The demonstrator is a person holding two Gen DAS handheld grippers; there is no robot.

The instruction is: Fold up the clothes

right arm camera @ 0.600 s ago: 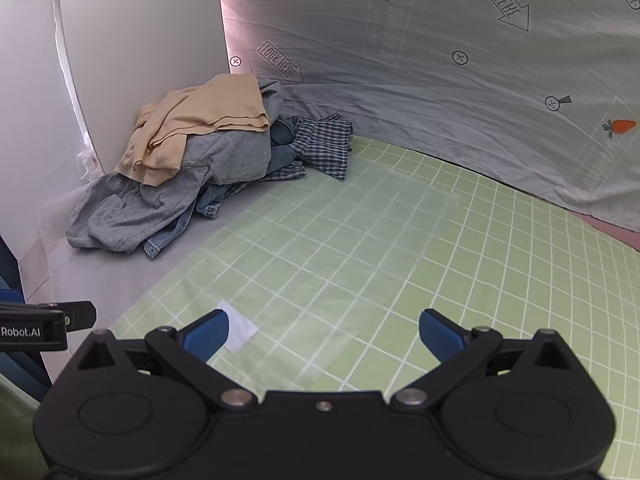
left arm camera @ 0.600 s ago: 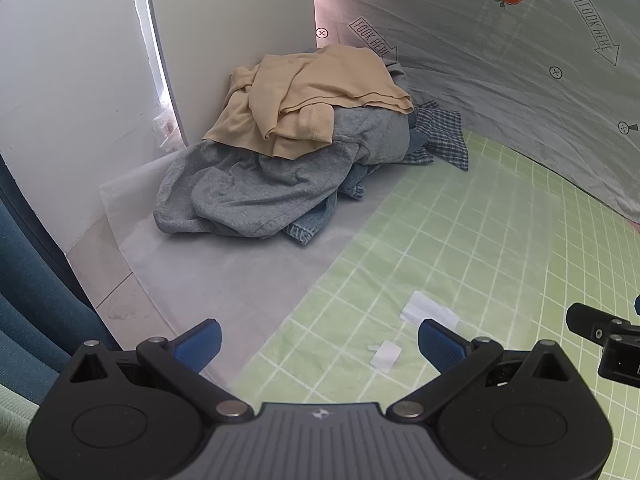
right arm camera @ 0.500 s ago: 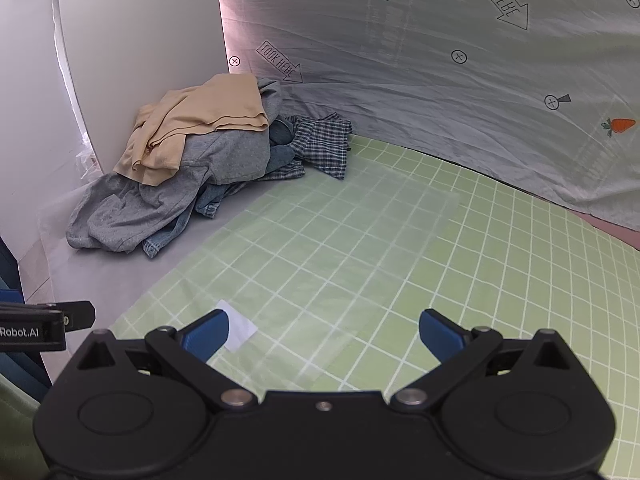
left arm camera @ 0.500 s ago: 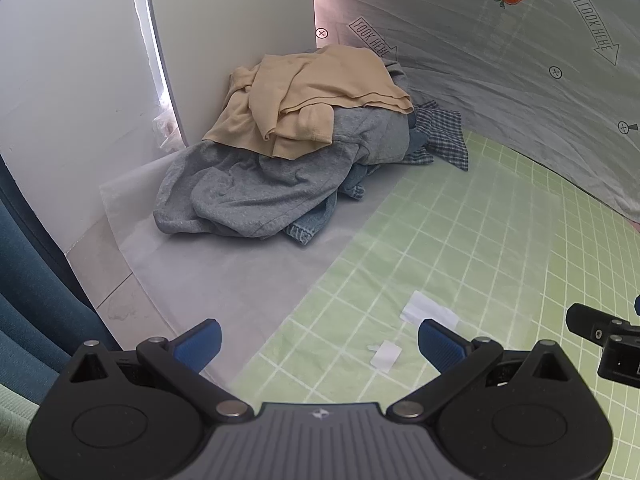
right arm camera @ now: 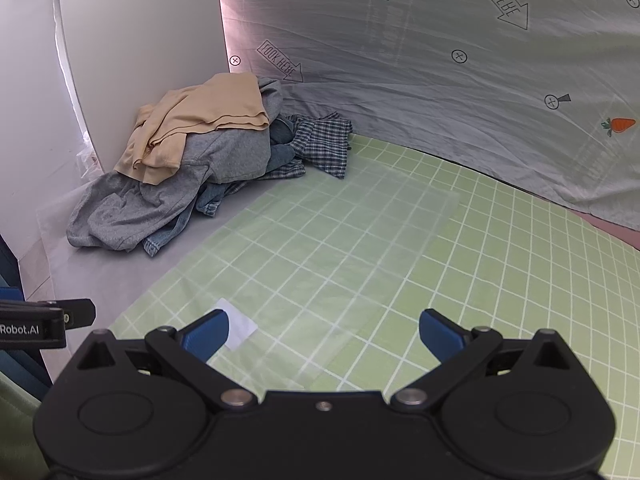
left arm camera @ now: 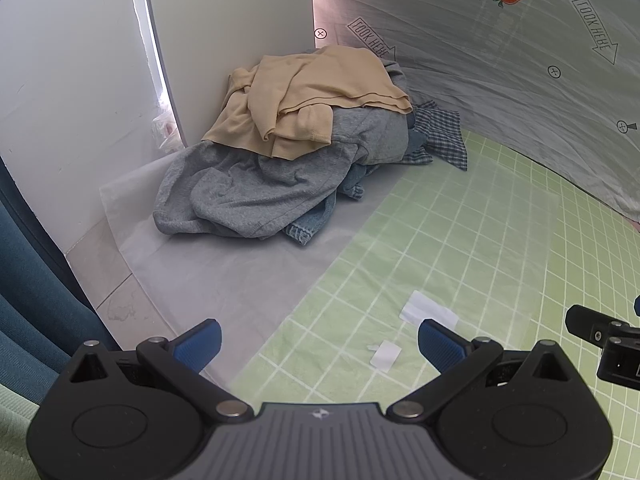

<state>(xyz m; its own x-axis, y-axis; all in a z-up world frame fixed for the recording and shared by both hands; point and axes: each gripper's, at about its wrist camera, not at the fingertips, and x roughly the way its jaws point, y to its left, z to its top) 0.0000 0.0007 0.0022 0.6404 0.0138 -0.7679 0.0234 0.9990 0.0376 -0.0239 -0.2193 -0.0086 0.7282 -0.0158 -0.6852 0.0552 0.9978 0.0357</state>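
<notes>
Nothing shifted vs half a sec earlier: left claw [left arm camera: 319,340] & right claw [right arm camera: 324,330] both hung wide open, empty, w/ clothes pile [left arm camera: 288,152] untouched in far corner, so folding hadn't begun.

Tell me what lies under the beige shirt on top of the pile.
A grey sweatshirt lies directly beneath the beige cotton shirt; blue denim pokes out lower. Anything deeper is covered.
</notes>
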